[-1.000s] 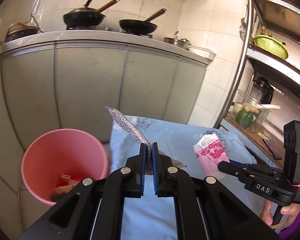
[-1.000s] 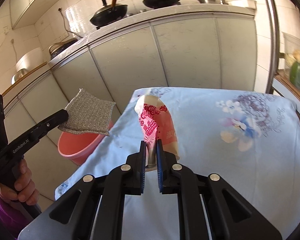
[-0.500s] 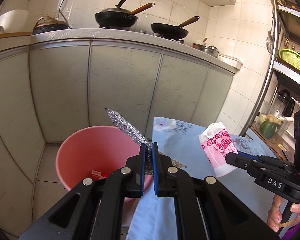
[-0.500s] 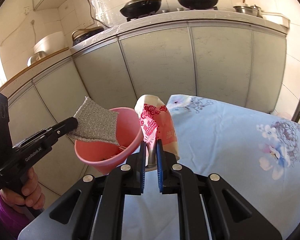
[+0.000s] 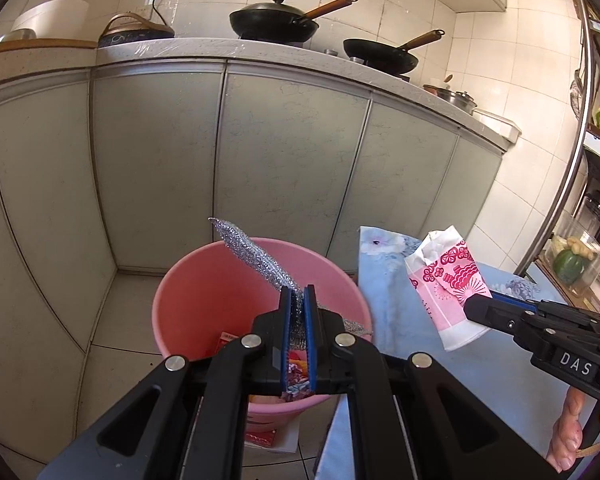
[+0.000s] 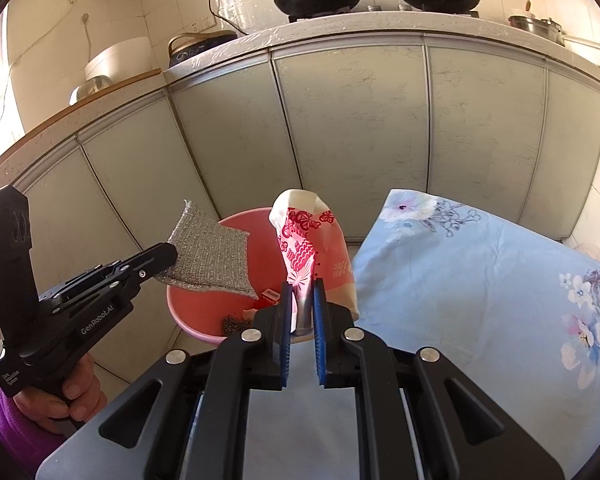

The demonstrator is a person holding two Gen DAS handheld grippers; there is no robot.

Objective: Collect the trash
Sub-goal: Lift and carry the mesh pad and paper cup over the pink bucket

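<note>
Left gripper (image 5: 296,300) clamped on a silver scouring pad (image 5: 252,254), above the pink bin (image 5: 180,292) already holding scraps. Right gripper (image 6: 302,300) pinching a red-patterned paper bag (image 6: 304,240) near the rim. Both pieces not yet dropped.

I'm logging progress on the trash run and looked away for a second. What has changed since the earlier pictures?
Both grippers have swung from over the blue floral cloth toward the pink bin. The left gripper now holds the silver scouring pad above the bin's mouth; the right gripper has brought the pink-and-white paper bag to the bin's edge. Unchanged: both stay clamped, nothing has dropped.
</note>
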